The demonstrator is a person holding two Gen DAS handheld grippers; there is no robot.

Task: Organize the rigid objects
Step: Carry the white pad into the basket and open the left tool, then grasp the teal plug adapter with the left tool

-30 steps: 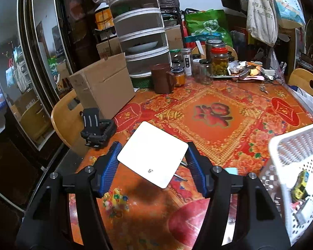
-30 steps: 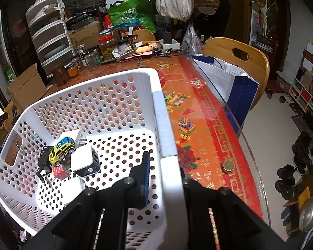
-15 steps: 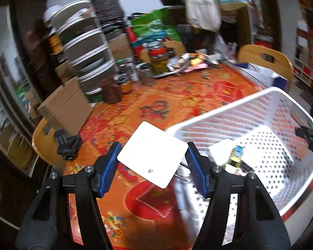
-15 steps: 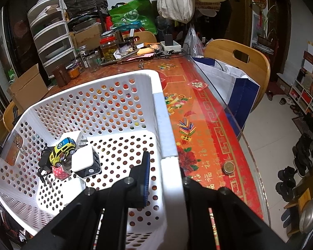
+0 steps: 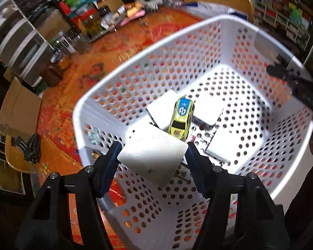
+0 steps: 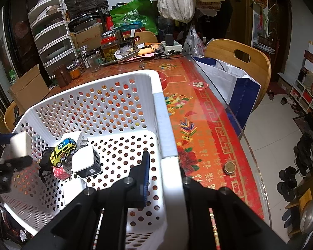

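Note:
My left gripper [image 5: 152,156] is shut on a flat white square box [image 5: 152,154] and holds it over the near end of a white perforated basket [image 5: 198,31]. Inside the basket lie a yellow toy car [image 5: 180,118], white boxes [image 5: 207,110] and a small red item. My right gripper [image 6: 163,166] is shut on the basket's side wall [image 6: 167,137]. In the right wrist view the held white box [image 6: 20,144] hangs over the basket's left end, above the toy car [image 6: 62,152] and a white cube [image 6: 85,162].
The basket sits on a red patterned tablecloth [image 6: 204,125]. Jars, a cardboard box [image 6: 29,87] and stacked drawers [image 6: 52,39] crowd the table's far side. Wooden chairs [image 6: 240,58] stand around. A coin-like disc [image 6: 229,167] lies near the table's right edge. A black holder [image 5: 29,148] lies at left.
My left gripper has swung right with the white box, from above the tablecloth to over the basket's inside. My right gripper has stayed clamped on the basket wall.

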